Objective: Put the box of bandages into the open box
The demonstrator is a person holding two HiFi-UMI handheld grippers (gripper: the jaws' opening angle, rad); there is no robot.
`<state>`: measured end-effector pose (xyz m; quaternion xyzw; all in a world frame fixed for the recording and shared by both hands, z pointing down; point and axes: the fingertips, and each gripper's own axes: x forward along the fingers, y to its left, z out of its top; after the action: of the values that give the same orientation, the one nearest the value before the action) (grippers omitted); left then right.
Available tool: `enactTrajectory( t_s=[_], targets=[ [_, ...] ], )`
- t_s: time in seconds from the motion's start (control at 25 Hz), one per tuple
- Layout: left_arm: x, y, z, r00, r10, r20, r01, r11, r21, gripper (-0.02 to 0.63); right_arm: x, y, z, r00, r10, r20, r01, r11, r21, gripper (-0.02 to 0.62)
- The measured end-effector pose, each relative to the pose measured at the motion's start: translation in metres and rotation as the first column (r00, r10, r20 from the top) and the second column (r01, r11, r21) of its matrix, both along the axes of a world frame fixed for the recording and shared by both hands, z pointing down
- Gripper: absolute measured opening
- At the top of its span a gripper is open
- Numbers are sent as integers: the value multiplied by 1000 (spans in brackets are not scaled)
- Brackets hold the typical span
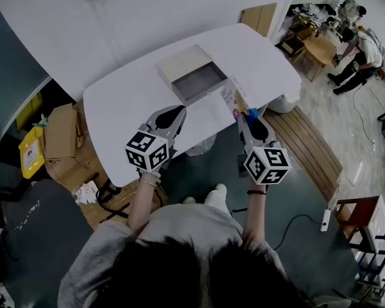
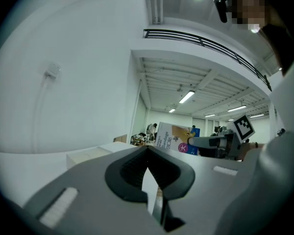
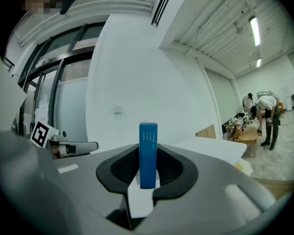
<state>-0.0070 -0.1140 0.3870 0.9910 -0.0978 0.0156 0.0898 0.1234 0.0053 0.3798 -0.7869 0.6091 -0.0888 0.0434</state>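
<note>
Fingers of right gripper (image 3: 148,155) pinch box of bandages (image 3: 148,133) across broad faces; left gripper (image 2: 147,150) closed, empty. Looks light, stiff, crushable.

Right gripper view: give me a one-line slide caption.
Right hand-held gripper clamps an upright blue bandage box edge-on, white table beyond.

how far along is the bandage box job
Done: the right gripper grips the bandage box. In hand: it is held above the table's near edge, short of the open box. Left: carry it over and release it inside. The left gripper is shut, empty.
</note>
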Motion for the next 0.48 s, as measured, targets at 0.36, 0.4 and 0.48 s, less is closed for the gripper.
enactTrajectory(
  t_s=[0.36, 0.4, 0.48],
  targets=[
    [52, -11, -4, 995, -101, -15, 101, 995, -23, -6, 58, -27, -7, 993, -115, -2, 115, 993, -17, 98],
    [57, -12, -4, 993, -114, -17, 113, 993, -27, -6, 64, -29, -7, 992, -128, 0, 128, 992, -18, 98],
    [67, -12, -4, 990, -139, -22, 138, 990, -32, -6, 77, -33, -6, 988, -153, 3, 153, 988, -22, 98]
  ],
)
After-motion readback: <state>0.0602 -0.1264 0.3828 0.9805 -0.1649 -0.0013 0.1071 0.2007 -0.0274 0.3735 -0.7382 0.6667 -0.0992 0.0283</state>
